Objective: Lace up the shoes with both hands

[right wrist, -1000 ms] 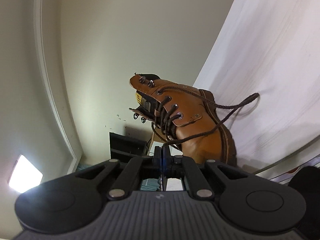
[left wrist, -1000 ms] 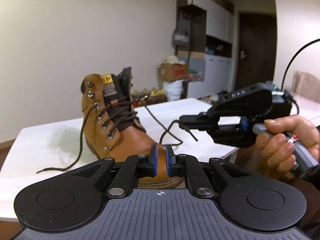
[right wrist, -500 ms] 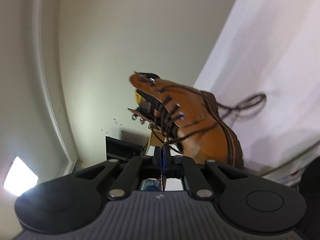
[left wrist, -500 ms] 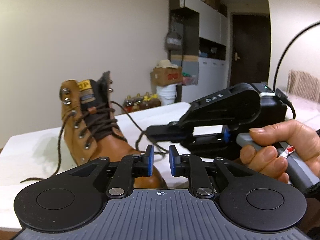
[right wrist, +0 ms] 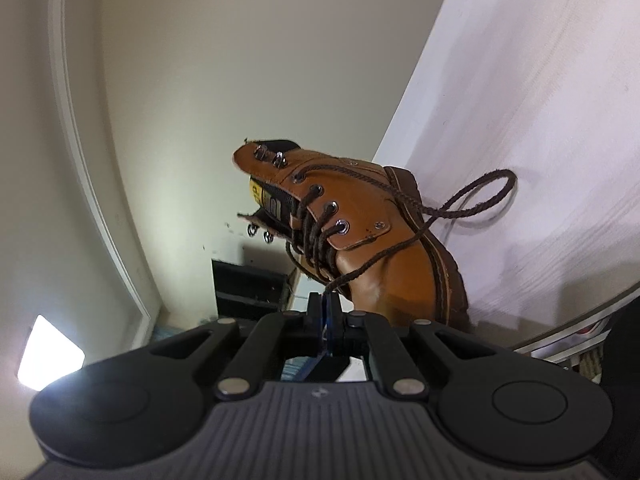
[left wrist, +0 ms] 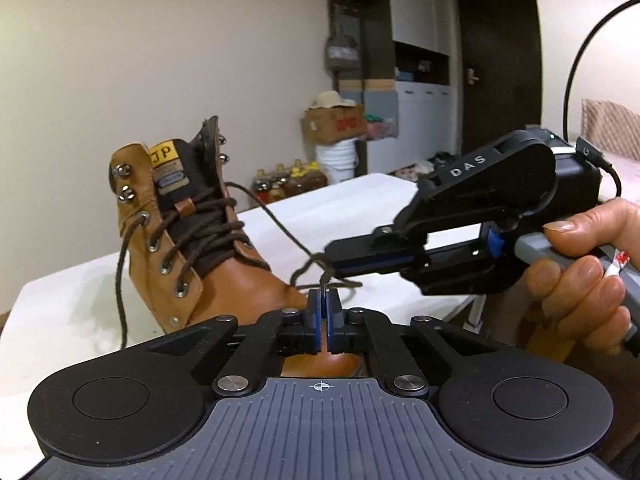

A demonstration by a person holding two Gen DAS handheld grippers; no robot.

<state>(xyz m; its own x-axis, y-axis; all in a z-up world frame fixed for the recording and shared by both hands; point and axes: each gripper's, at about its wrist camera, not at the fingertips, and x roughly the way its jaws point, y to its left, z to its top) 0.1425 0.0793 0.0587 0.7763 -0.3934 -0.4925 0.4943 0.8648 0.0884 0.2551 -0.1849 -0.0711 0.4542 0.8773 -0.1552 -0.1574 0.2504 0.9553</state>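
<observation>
Boot (left wrist: 224, 280): lower eyelets laced, top hooks bare
Lace (left wrist: 280, 224): untied, both the left gripper (left wrist: 323, 307) and the right gripper (right wrist: 325, 309) clamped on it

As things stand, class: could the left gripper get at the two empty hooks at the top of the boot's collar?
Probably not yet. The left gripper is shut on a lace low by the toe; the hooks on the boot are unobstructed, but it would have to let go first.
</observation>
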